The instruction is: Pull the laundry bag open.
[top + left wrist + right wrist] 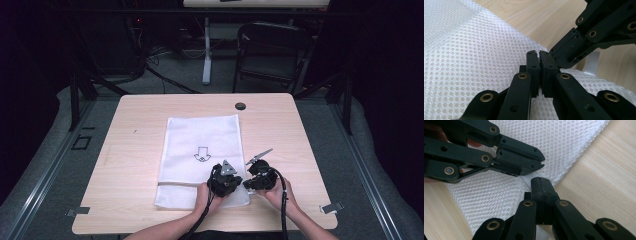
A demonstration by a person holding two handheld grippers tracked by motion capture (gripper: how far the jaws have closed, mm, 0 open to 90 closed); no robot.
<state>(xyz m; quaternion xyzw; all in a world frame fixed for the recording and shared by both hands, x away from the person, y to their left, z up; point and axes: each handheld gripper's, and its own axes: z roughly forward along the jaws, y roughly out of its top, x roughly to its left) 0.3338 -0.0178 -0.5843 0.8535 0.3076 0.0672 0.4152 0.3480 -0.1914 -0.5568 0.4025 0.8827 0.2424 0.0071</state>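
White mesh fabric bag (pixel 202 150) lying flat on pale wooden counter (pixel 135 150); left tool (pixel 539 65) and right tool (pixel 541 185) both clenching, meeting at its near right corner.

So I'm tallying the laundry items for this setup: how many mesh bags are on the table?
1: a white mesh bag lying flat mid-table, both grippers at its near right corner. Nothing suggests another beneath.

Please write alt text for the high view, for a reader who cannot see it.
A person's two hands hold the left claw and the right claw together at the near right corner of a white mesh bag lying flat on a wooden table.
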